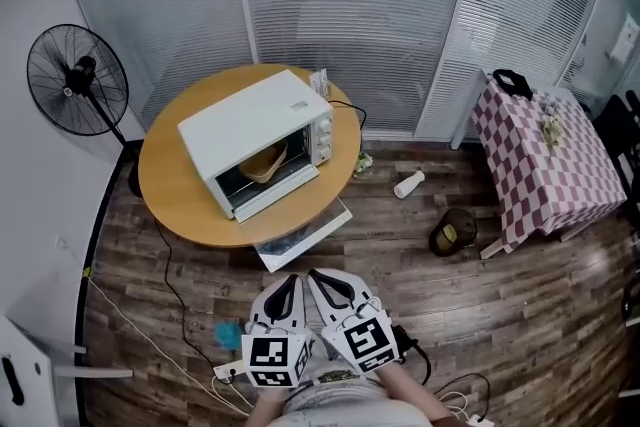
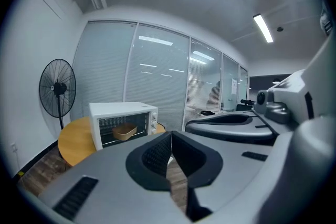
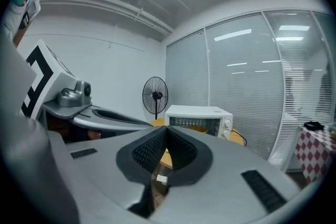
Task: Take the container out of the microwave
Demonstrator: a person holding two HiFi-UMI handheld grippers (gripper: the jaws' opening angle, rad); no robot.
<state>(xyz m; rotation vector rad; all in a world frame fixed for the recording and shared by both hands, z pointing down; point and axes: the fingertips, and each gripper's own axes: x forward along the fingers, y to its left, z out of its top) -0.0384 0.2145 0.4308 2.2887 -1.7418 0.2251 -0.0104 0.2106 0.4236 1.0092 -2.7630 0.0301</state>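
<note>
Round tabletop [image 1: 175, 185] well ahead, carrying microwave [image 1: 250, 120] with door down, so container [image 1: 265, 162] inside sits exposed for reaching. Left gripper [image 1: 292, 281] and right gripper [image 1: 316, 277] low, side by side, jaws pressed together, empty; probably not yet approaching.

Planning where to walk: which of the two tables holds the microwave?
The round wooden table beside the fan: the white microwave stands on it, tan container inside. The other table is square under a pink-and-white checked cloth.
</note>
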